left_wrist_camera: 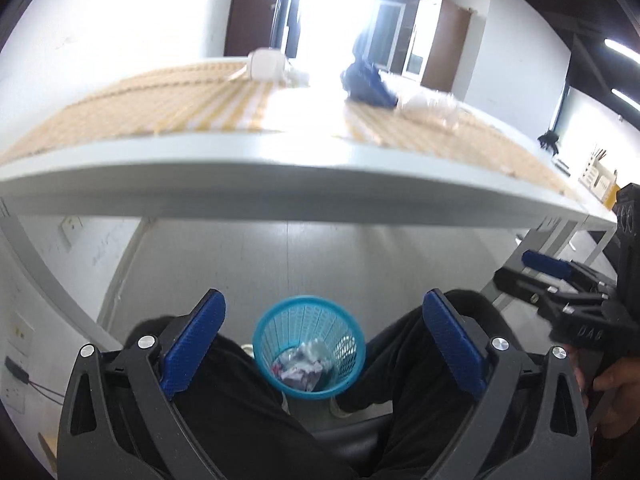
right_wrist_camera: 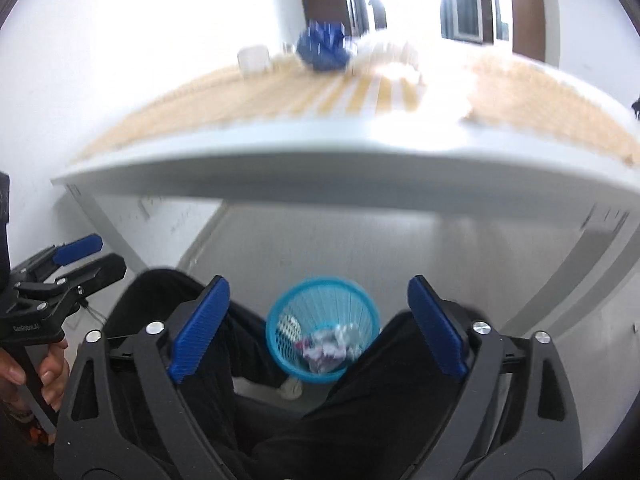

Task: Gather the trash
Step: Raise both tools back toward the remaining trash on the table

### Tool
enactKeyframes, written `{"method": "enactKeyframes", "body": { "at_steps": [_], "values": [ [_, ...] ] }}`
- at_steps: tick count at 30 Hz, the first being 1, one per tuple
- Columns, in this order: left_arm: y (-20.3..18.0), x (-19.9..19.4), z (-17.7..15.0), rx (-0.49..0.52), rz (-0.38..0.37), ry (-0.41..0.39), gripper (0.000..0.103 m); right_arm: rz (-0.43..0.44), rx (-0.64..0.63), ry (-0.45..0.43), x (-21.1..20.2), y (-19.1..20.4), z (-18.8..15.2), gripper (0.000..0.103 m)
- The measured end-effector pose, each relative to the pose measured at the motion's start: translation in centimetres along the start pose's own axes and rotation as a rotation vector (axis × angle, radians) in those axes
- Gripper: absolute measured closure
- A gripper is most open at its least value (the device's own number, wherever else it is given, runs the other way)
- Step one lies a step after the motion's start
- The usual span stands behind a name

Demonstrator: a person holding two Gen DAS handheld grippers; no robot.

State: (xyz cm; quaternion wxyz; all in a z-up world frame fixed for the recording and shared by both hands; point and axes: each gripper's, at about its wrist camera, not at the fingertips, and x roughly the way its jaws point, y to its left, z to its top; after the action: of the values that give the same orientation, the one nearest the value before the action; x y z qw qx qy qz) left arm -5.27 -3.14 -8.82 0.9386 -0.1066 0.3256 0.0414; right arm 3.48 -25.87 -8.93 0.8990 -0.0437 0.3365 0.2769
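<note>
Your left gripper (left_wrist_camera: 322, 346) has its fingers spread wide and holds nothing. The blue basket (left_wrist_camera: 269, 330) sits on the floor below, between your knees, framed by those fingers, with crumpled trash (left_wrist_camera: 302, 368) inside. Your right gripper (right_wrist_camera: 318, 326) is likewise spread and empty, above the same basket. On the table (left_wrist_camera: 280, 176), well apart from both grippers, lie a white cup (left_wrist_camera: 266, 64), a blue crumpled bag (left_wrist_camera: 366, 84) and clear plastic wrap (left_wrist_camera: 430, 110).

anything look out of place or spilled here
Nothing spilled. The blue bin stands upright on the floor between the person's legs, with crumpled trash inside. A crumpled blue wrapper and clear plastic lie uncollected on the table.
</note>
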Motion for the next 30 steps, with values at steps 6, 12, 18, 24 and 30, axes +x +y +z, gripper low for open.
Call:
{"method": "enactKeyframes", "body": {
  "at_steps": [6,12,18,24,30],
  "values": [
    [0.1,-1.2,2.7,0.002,-0.008,-0.053,0.006,-0.012,-0.002,-0.096,-1.7,-0.6,3.5,0.009],
    [-0.2,-1.5,6.7,0.019,0.003,-0.111,0.006,-0.018,0.023,-0.166,-2.4,-1.6,7.5,0.009],
    [-0.8,0.0,10.7,0.033,0.004,-0.132,0.006,-0.058,0.046,-0.184,-0.7,-3.9,11.4,0.009],
    [-1.3,2.2,14.4,0.022,-0.017,-0.132,0.006,-0.069,0.067,-0.183,1.0,-5.7,14.7,0.009],
    [-1.9,6.2,17.8,0.007,-0.022,-0.075,0.006,-0.076,0.038,-0.151,3.4,-6.1,17.5,0.009]
  ]
}}
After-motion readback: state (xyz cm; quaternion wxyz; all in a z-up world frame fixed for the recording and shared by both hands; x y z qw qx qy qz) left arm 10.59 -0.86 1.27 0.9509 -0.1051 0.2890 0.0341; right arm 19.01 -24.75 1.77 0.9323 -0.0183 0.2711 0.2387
